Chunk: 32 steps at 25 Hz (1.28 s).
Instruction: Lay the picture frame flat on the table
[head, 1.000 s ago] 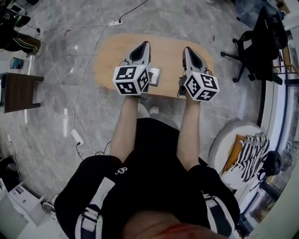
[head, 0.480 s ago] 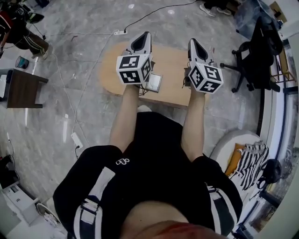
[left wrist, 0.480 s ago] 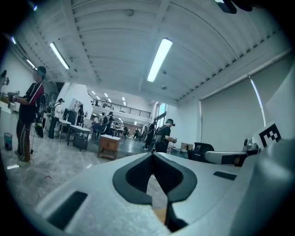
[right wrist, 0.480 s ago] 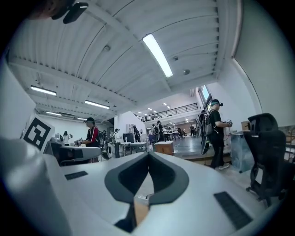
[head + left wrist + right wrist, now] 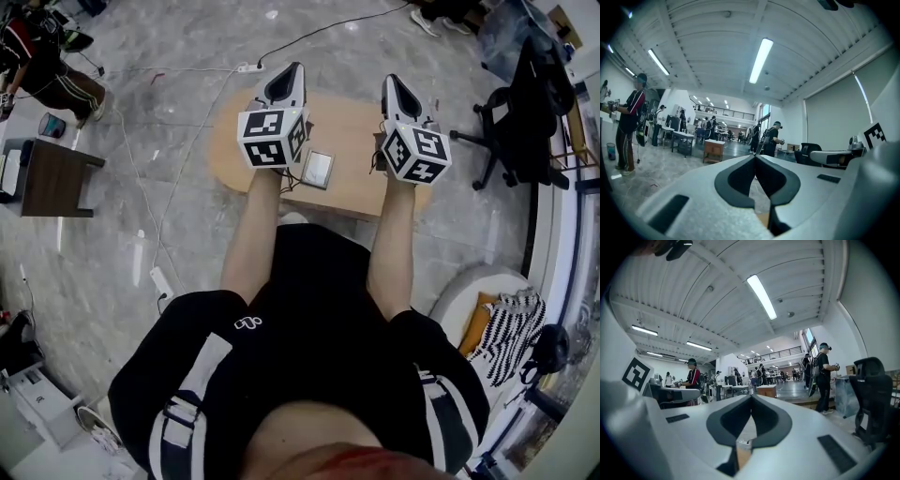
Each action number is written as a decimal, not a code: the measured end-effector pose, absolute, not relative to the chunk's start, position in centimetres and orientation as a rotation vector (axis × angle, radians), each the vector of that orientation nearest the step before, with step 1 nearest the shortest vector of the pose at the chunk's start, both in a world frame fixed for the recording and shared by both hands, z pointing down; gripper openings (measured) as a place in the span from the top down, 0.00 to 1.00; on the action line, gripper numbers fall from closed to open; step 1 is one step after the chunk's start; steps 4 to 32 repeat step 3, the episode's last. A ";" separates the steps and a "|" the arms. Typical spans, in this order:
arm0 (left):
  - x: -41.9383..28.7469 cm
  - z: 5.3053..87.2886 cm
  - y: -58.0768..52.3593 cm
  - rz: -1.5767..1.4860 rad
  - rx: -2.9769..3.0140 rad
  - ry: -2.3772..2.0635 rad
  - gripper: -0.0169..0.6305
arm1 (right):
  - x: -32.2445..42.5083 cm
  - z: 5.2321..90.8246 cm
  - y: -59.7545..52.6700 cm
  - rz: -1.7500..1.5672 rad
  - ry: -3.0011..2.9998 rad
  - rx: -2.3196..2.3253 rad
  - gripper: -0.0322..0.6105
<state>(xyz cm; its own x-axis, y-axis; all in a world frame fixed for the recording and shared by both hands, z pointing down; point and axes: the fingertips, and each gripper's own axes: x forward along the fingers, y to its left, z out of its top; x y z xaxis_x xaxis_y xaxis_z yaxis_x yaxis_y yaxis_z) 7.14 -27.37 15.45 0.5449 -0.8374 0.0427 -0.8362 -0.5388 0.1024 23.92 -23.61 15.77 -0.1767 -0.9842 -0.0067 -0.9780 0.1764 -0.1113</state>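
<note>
A small square silver-grey picture frame (image 5: 319, 170) sits on the oval wooden table (image 5: 347, 122), near its front edge, between my two arms. From above I cannot tell whether it lies flat or leans. My left gripper (image 5: 292, 68) is held over the table to the frame's left, jaws shut and empty. My right gripper (image 5: 387, 81) is over the table's right part, also shut and empty. Both point away from me and level: the left gripper (image 5: 754, 155) and the right gripper (image 5: 751, 396) look out across the hall, and the frame is out of both gripper views.
A black office chair (image 5: 525, 103) stands right of the table. A dark brown side table (image 5: 52, 178) is at the left, with a person (image 5: 42, 70) beyond it. A power strip (image 5: 248, 67) and cables lie on the floor behind the table. A white tub with striped cloth (image 5: 502, 314) is at lower right.
Both grippers have moved a little farther out over the table. The left marker cube no longer covers the frame, which now shows whole. The jaws stayed shut.
</note>
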 end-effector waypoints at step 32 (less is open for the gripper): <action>7.5 14.9 -27.0 -0.023 2.671 -1.455 0.96 | 24.3 15.3 -23.3 -0.108 2.350 -1.967 0.93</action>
